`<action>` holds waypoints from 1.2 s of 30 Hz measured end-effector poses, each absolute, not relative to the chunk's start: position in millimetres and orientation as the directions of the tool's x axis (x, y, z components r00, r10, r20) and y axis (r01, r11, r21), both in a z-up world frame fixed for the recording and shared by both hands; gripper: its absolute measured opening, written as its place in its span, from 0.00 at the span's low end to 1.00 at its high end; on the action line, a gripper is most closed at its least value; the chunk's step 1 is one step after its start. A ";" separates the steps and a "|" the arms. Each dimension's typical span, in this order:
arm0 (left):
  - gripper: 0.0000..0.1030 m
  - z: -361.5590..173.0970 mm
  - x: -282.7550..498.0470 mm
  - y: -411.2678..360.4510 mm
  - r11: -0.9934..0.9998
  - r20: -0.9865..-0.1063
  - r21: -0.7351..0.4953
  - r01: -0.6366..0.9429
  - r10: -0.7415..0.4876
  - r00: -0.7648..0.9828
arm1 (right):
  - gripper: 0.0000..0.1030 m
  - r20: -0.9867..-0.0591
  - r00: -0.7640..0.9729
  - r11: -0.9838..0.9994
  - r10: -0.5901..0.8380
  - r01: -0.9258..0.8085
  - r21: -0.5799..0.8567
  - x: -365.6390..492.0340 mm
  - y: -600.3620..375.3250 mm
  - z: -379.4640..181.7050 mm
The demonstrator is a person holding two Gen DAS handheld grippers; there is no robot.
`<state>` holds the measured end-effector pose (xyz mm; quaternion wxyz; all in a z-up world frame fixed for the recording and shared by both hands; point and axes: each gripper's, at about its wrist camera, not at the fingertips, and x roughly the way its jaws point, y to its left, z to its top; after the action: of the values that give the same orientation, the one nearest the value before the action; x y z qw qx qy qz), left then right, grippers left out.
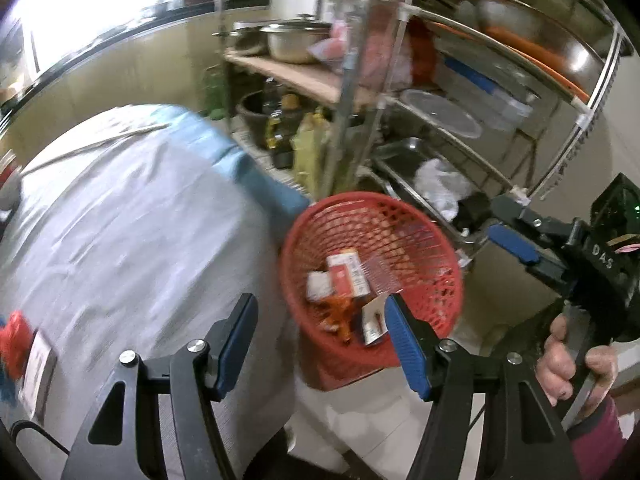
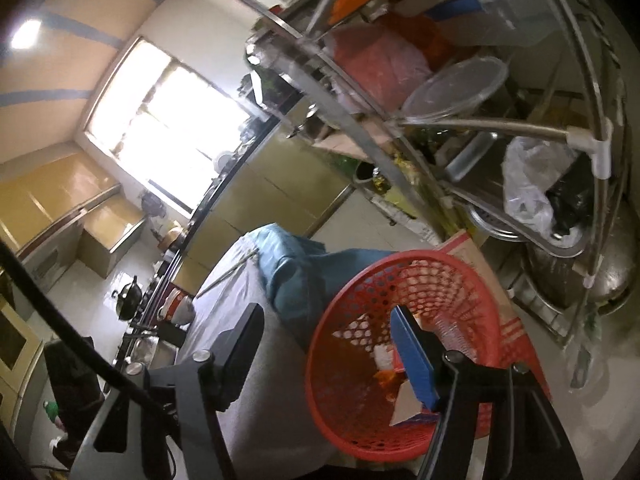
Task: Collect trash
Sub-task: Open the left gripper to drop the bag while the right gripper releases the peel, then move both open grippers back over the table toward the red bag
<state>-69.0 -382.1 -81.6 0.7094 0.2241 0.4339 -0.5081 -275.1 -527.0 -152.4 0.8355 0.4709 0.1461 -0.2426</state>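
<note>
A red mesh basket (image 1: 424, 240) stands on the floor beside the grey-clothed table (image 1: 132, 232). It holds several bits of trash: small cartons (image 1: 348, 272), orange wrappers and a white card. My left gripper (image 1: 320, 320) is open and empty, above the table's edge and the basket's near rim. My right gripper (image 2: 324, 336) is open and empty, over the basket (image 2: 360, 412); it also shows in the left wrist view (image 1: 516, 232) at the right, held by a hand. On the table at the far left lie a red-and-blue scrap (image 1: 14, 336) and a small card (image 1: 38, 368).
A steel rack (image 1: 440, 120) with pots, plastic tubs, bags and a tray stands right behind the basket. A blue cloth (image 2: 288, 264) hangs off the table's far end. A stick (image 1: 92, 144) lies on the table. Kitchen counter (image 2: 160, 288) and window are at the far left.
</note>
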 end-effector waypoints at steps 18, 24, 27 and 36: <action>0.69 -58.3 28.1 -168.6 0.714 -0.774 -0.104 0.692 -0.495 0.395 | 0.68 -0.573 0.815 0.682 -0.087 0.468 0.562 -149.8 -414.8 -113.5; 0.69 -62.4 61.9 -93.3 0.827 -0.758 -0.057 0.559 -0.400 0.516 | 0.68 -0.614 0.789 0.757 -0.010 0.408 0.511 -98.1 -375.3 -108.1; 0.70 -67.1 80.6 -54.9 0.874 -0.755 -0.047 0.483 -0.348 0.556 | 0.68 -0.630 0.776 0.788 0.032 0.368 0.494 -69.5 -354.6 -105.5; 0.70 -79.6 120.1 21.2 0.943 -0.775 -0.083 0.322 -0.264 0.575 | 0.68 -0.696 0.704 0.854 0.141 0.269 0.445 26.0 -286.6 -110.7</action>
<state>120.1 21.2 -79.6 0.8867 0.0334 0.4305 -0.1652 26.0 -286.6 -110.7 0.8835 0.2677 0.3829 -0.0360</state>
